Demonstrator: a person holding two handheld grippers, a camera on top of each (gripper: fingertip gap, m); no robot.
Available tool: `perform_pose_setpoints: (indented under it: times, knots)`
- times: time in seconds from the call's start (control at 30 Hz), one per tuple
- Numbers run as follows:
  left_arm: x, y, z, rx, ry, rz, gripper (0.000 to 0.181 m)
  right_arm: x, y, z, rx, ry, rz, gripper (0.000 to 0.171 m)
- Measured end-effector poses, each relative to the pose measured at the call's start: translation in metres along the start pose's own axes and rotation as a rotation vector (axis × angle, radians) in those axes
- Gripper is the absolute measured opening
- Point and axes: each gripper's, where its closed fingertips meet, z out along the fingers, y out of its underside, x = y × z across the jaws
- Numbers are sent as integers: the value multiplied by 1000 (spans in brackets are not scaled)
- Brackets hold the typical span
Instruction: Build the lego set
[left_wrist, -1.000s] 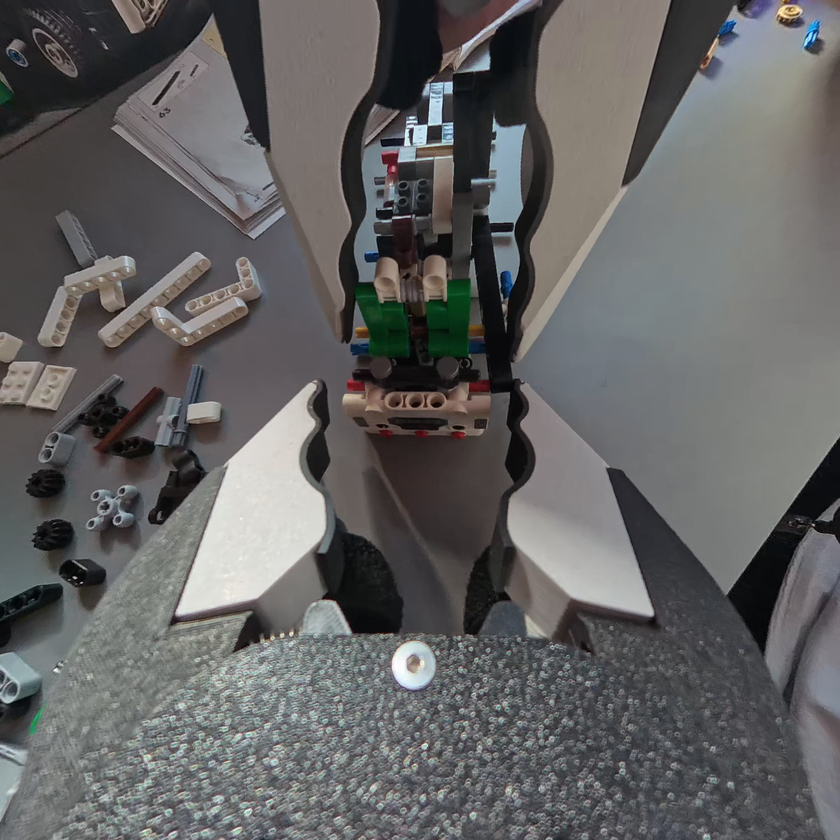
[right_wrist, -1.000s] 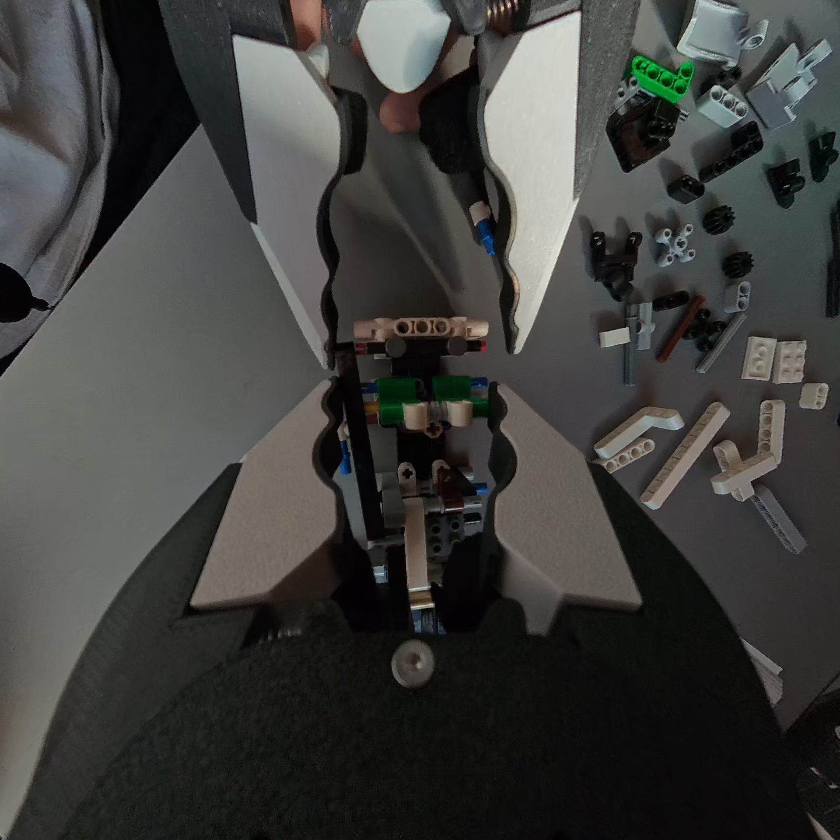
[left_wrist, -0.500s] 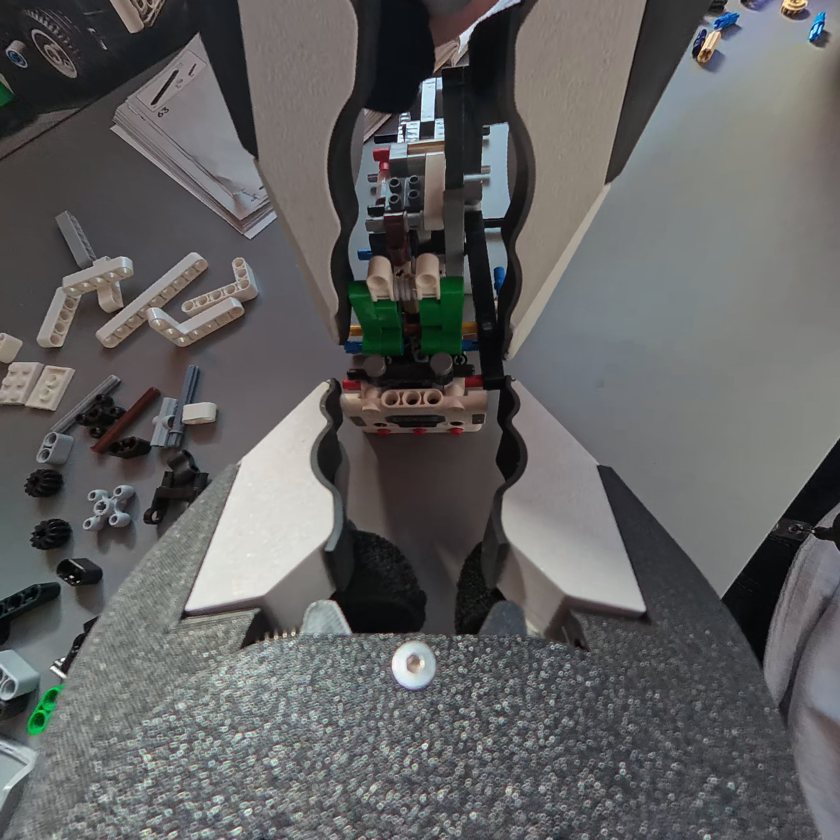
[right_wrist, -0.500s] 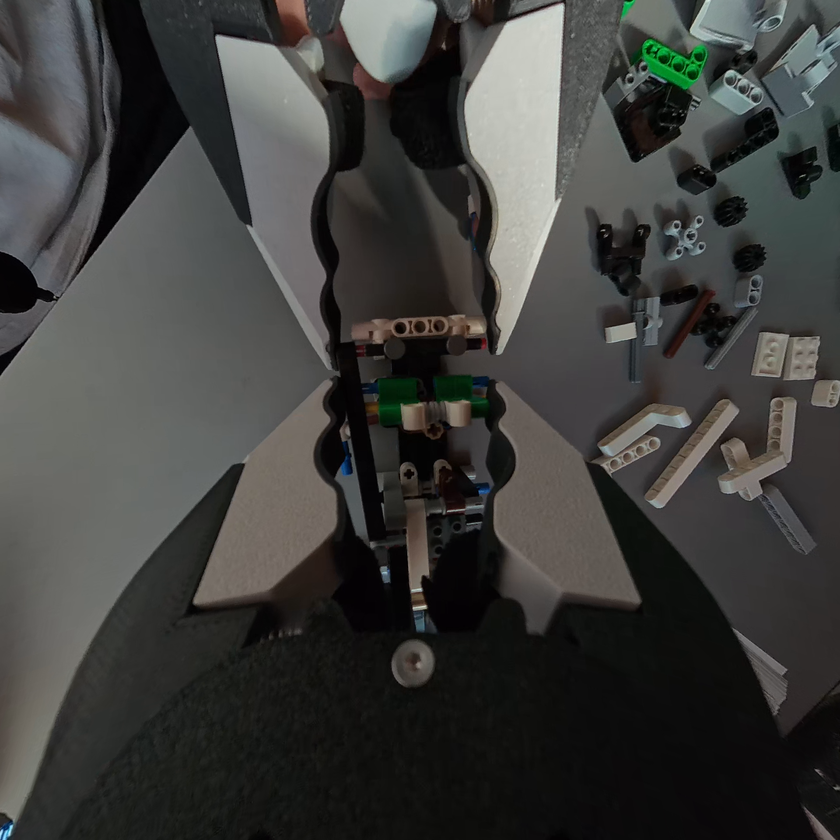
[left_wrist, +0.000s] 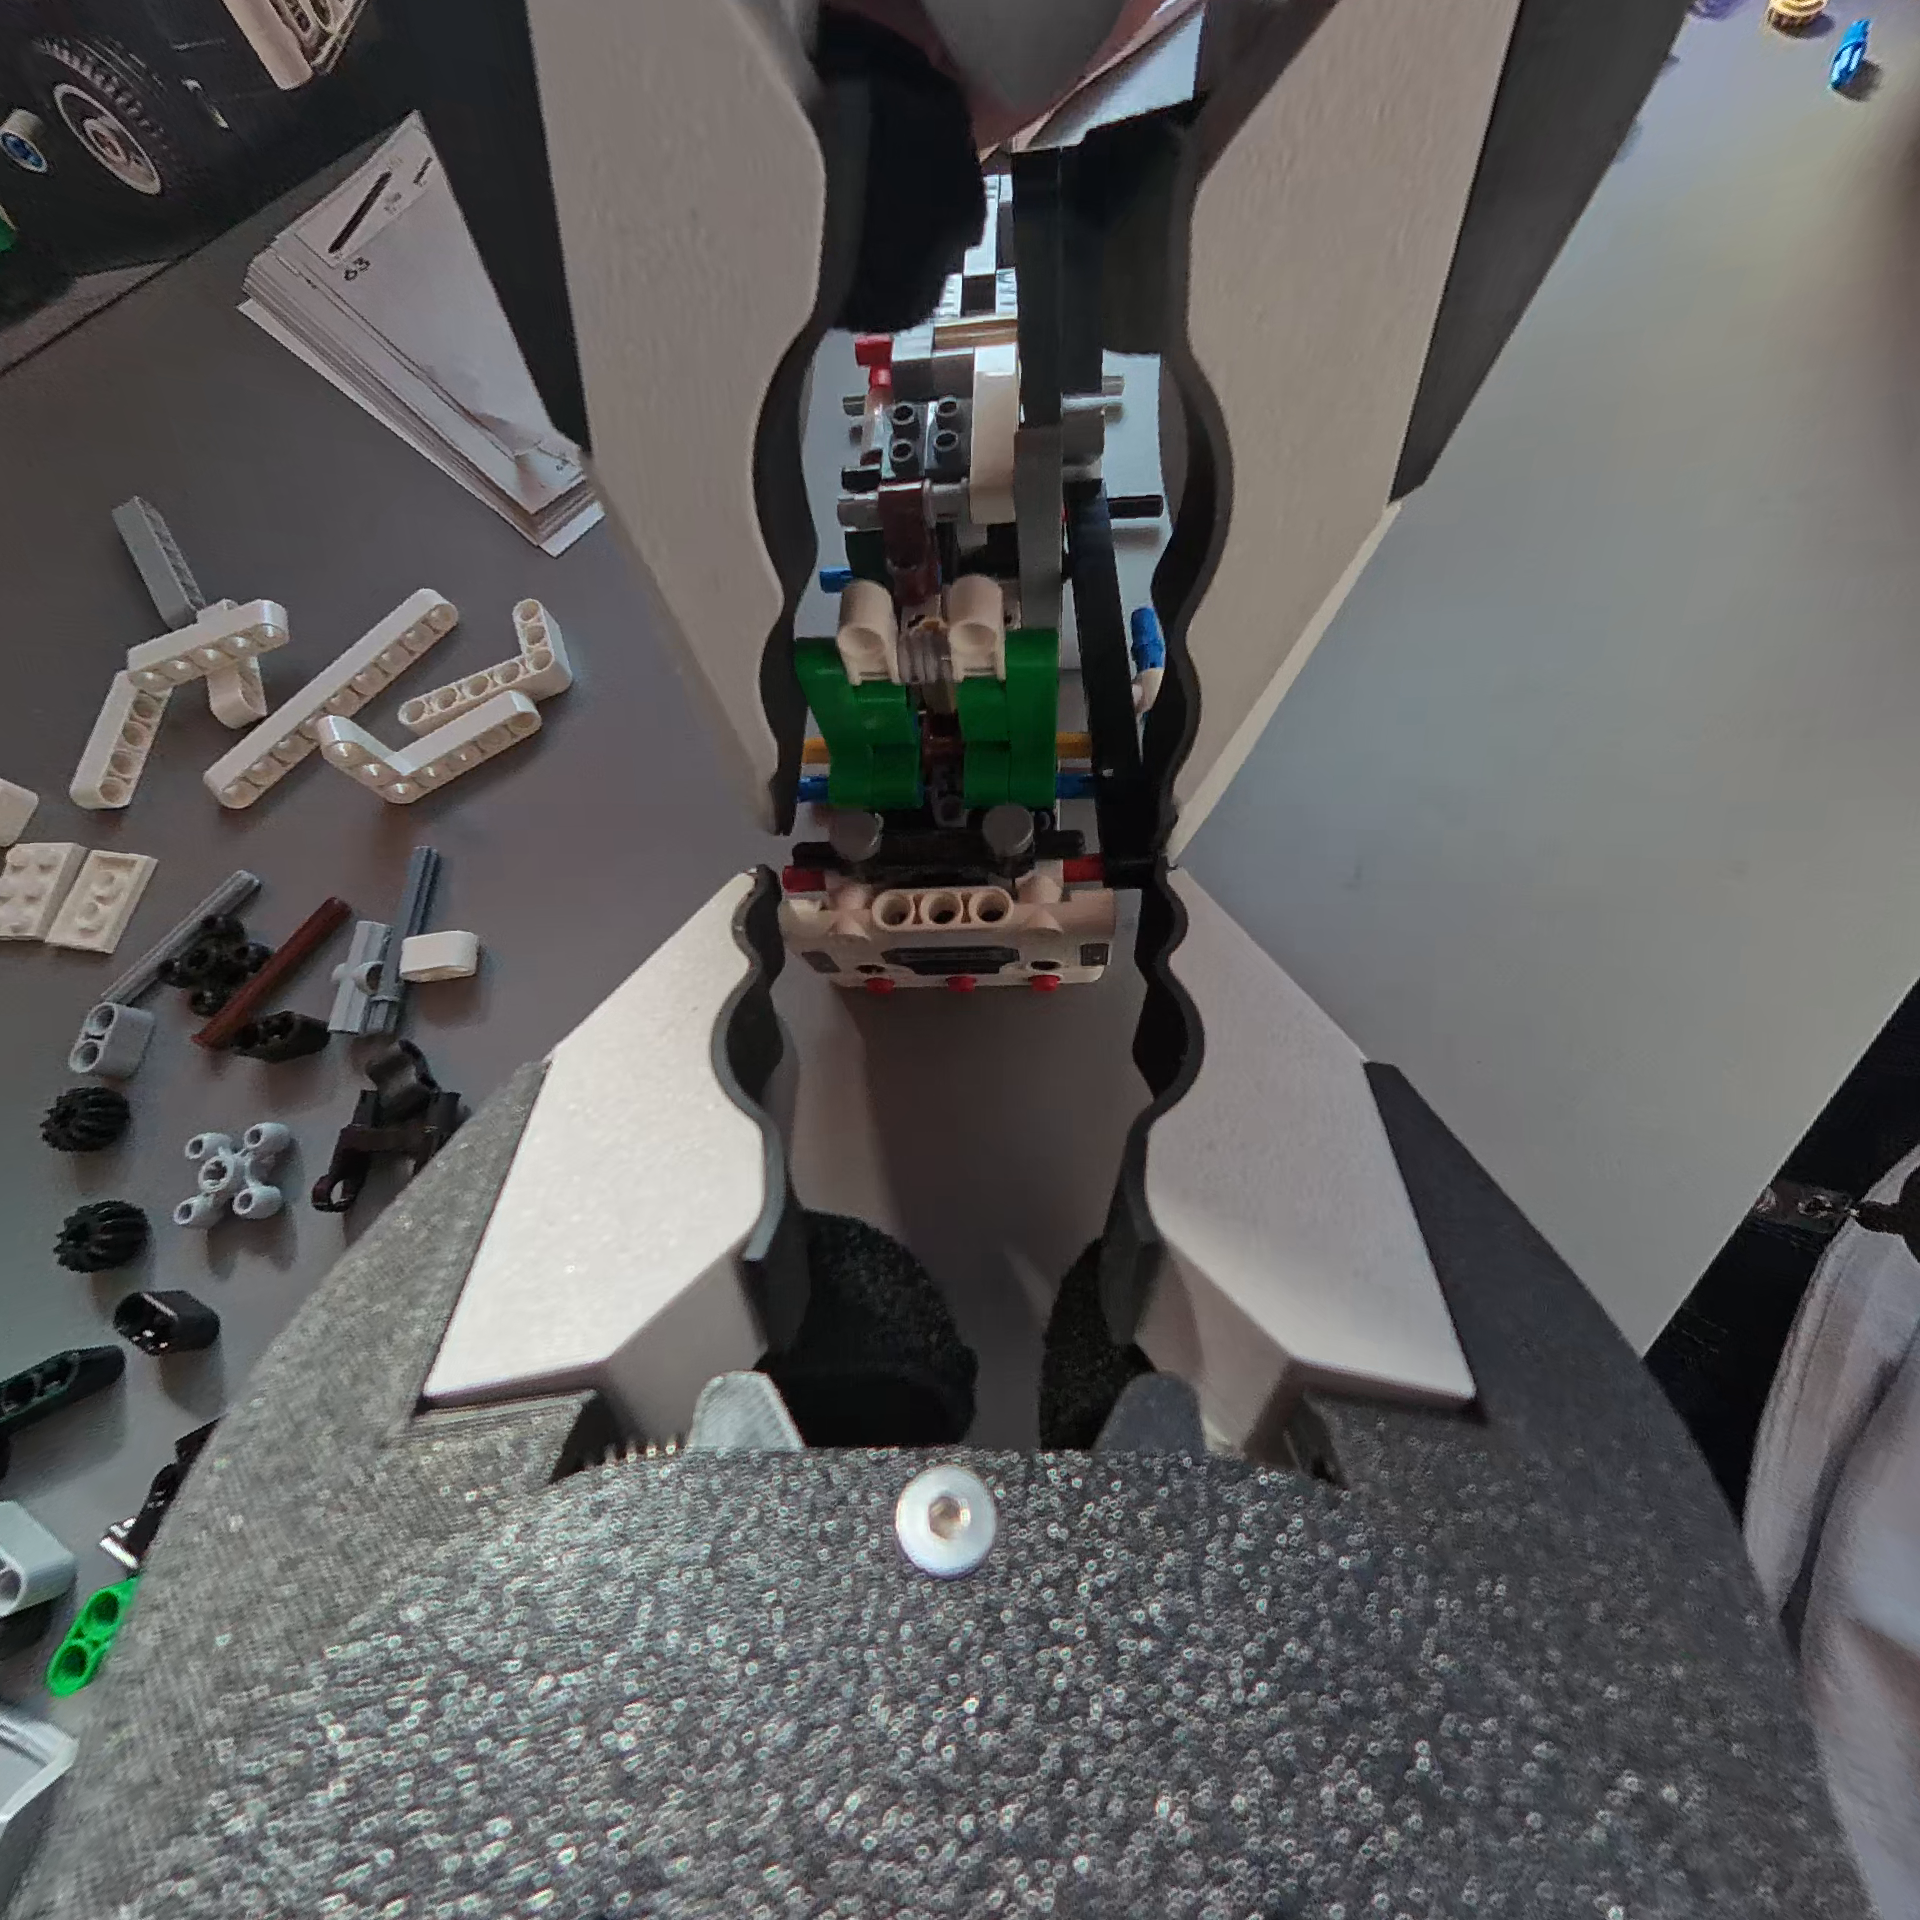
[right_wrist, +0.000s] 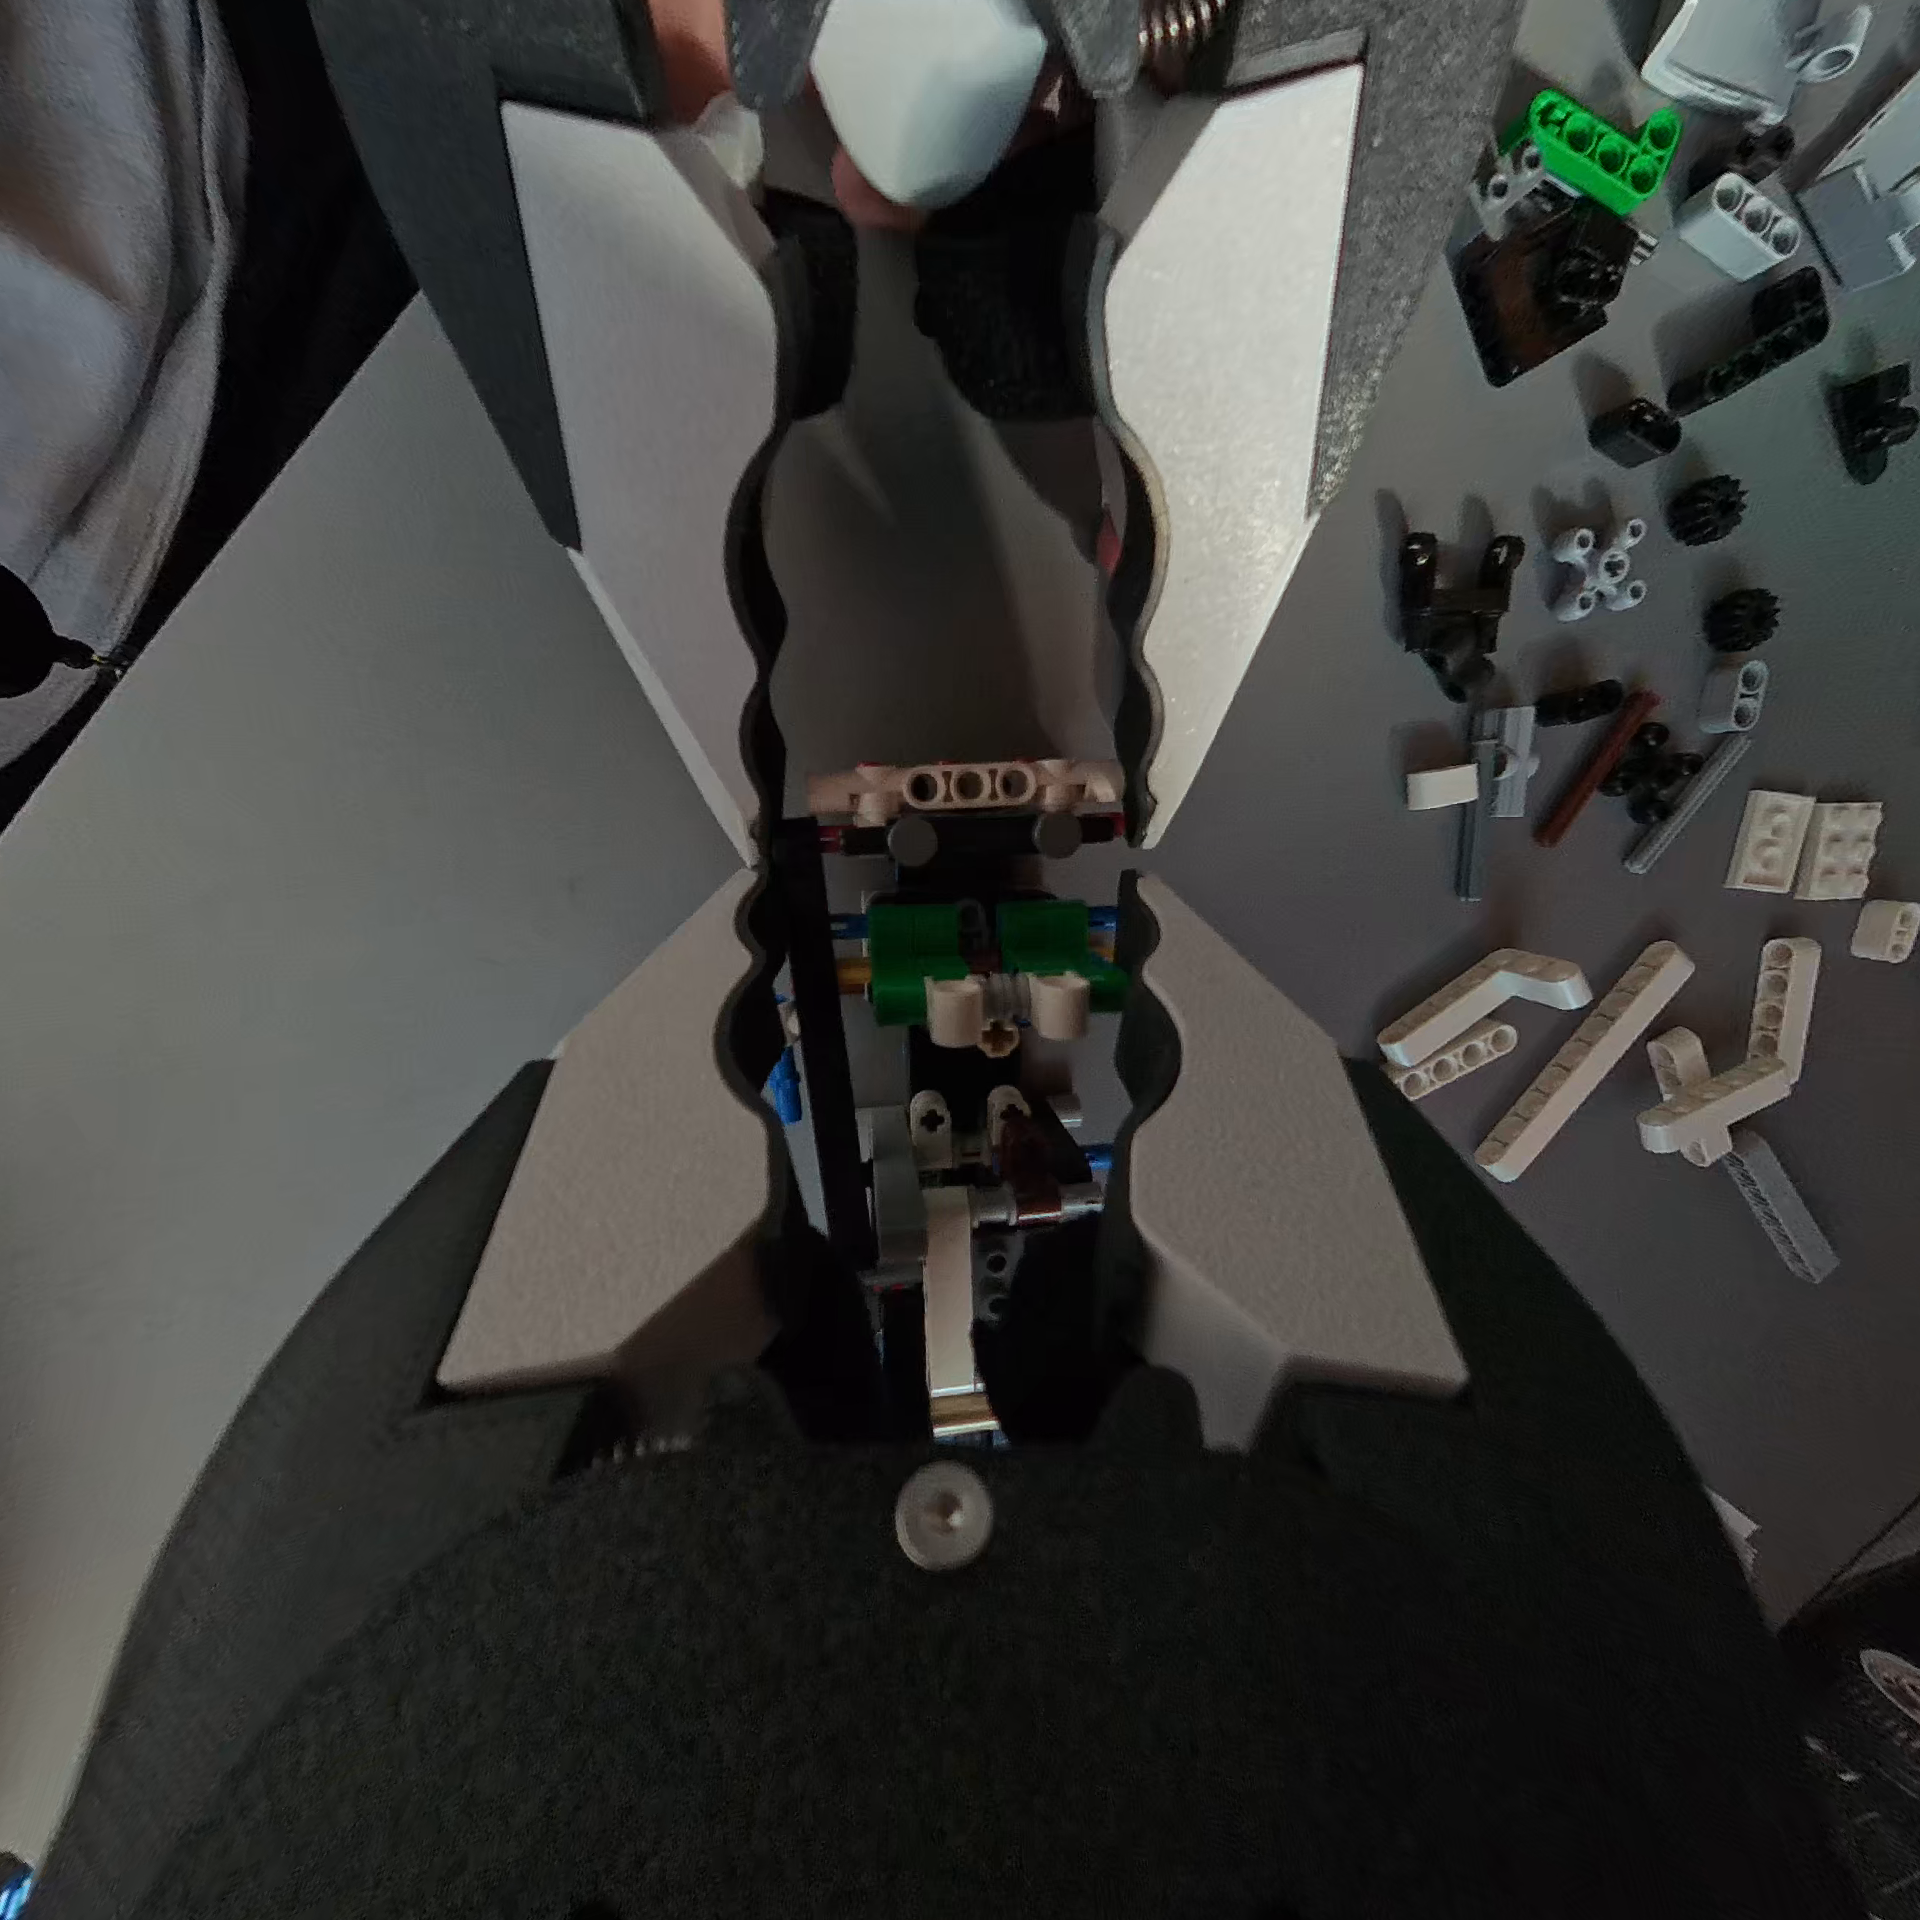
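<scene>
The half-built lego model (left_wrist: 935, 727), with green seats, a white end and a long black beam, hangs above the table between my two grippers, which face each other. My left gripper (left_wrist: 958, 883) is shut on the model's white end. My right gripper (right_wrist: 943, 894) is shut on the model (right_wrist: 987, 956) around its middle and far end, and its fingers (left_wrist: 675, 520) reach in from the top of the left wrist view. In the right wrist view the left gripper's fingers (right_wrist: 1226, 468) come in from the top. The model's underside is hidden.
Loose parts lie on the dark table beside the grippers: white beams (left_wrist: 312, 707) (right_wrist: 1579, 1060), black gears (left_wrist: 83, 1122), grey connectors, a green piece (right_wrist: 1600, 145). An instruction booklet (left_wrist: 416, 343) and a dark box (left_wrist: 104, 104) lie farther off. A person's grey clothing (left_wrist: 1849, 1455) is near the table's edge. Less than 4 cm separates the two grippers' tips. Left tips and right tips are each some 15 cm from the green piece (right_wrist: 1600, 145).
My left gripper has moved forward and its jaws have narrowed onto the model's white end. The right gripper has kept its hold on the model.
</scene>
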Motion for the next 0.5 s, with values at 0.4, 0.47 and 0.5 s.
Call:
perform_pose_setpoints:
  times: [0.4,0.47,0.5]
  knots:
    - [0,0,0,-3,3,-6,67,0,0,0,29,-18,-21,60]
    - [0,-1,1,-1,1,-9,67,0,1,0,43,-22,1,61]
    - [0,-1,1,0,2,-11,68,0,1,0,45,-24,19,61]
